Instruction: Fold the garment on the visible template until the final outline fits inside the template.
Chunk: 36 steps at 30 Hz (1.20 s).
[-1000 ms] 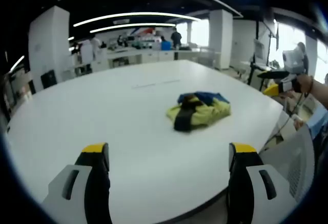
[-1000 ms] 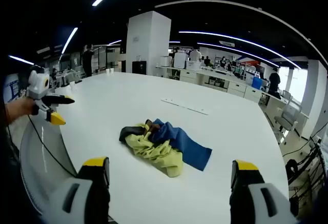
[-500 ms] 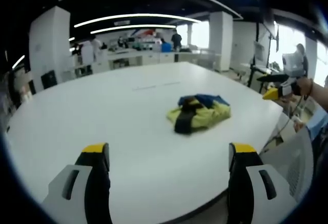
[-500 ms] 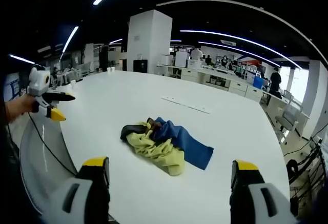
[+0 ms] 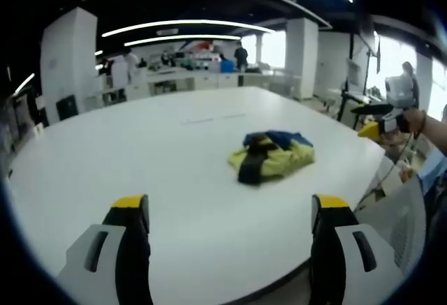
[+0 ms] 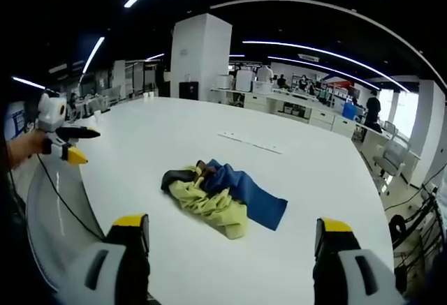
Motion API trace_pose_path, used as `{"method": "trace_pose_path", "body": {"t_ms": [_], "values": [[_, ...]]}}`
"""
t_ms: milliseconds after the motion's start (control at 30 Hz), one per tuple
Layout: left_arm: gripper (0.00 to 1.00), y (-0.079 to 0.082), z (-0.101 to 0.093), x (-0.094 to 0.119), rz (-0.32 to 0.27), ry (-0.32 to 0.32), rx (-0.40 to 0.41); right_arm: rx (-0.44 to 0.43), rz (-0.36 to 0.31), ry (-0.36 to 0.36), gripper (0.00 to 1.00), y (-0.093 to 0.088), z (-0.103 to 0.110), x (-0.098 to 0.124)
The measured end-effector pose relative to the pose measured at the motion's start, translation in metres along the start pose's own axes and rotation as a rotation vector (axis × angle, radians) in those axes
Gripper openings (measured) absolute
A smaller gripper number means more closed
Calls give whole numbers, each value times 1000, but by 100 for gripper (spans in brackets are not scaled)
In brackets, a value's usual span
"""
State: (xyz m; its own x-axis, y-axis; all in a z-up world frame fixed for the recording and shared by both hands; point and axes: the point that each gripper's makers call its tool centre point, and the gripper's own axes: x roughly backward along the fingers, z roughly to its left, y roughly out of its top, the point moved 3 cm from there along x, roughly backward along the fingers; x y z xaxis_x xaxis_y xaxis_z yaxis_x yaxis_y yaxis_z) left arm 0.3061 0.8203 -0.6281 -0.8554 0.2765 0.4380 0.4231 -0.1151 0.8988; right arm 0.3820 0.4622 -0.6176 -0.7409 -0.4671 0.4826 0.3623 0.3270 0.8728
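Note:
A crumpled garment (image 5: 271, 155) in yellow, blue and black lies in a heap on the big white table (image 5: 140, 151). Seen from the right gripper view, the garment (image 6: 220, 197) shows its blue part toward the right and a black part at the left. My left gripper (image 5: 230, 211) hovers open above the table's near edge, well short of the garment. My right gripper (image 6: 230, 232) is also open, with the garment ahead between its jaws. Each gripper appears in the other's view: the right gripper (image 5: 377, 118) at the far right, the left gripper (image 6: 66, 143) at the far left, both held in a hand.
Faint template marks (image 6: 251, 142) lie on the table beyond the garment. A mesh chair (image 5: 394, 218) stands at the table's right edge. Desks, pillars and several people fill the office behind. A cable (image 6: 59, 200) hangs from the left gripper along the table edge.
Only slight camera drift; the garment lies as before and both grippers stay open.

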Motion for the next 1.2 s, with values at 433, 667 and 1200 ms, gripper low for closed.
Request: {"method": "trace_pose_path", "body": {"t_ms": [433,667,1200], "values": [[91,3,3,-3,0,0,-9,1,-9,-2,98,0,-3,-1],[85,3,-2,-21,-2,-55,-28,-10,-64,27,91,5,0,-10],[70,17,-13,-86,-53,-178,10,2,-104,92,72,14,-8,-63]]}}
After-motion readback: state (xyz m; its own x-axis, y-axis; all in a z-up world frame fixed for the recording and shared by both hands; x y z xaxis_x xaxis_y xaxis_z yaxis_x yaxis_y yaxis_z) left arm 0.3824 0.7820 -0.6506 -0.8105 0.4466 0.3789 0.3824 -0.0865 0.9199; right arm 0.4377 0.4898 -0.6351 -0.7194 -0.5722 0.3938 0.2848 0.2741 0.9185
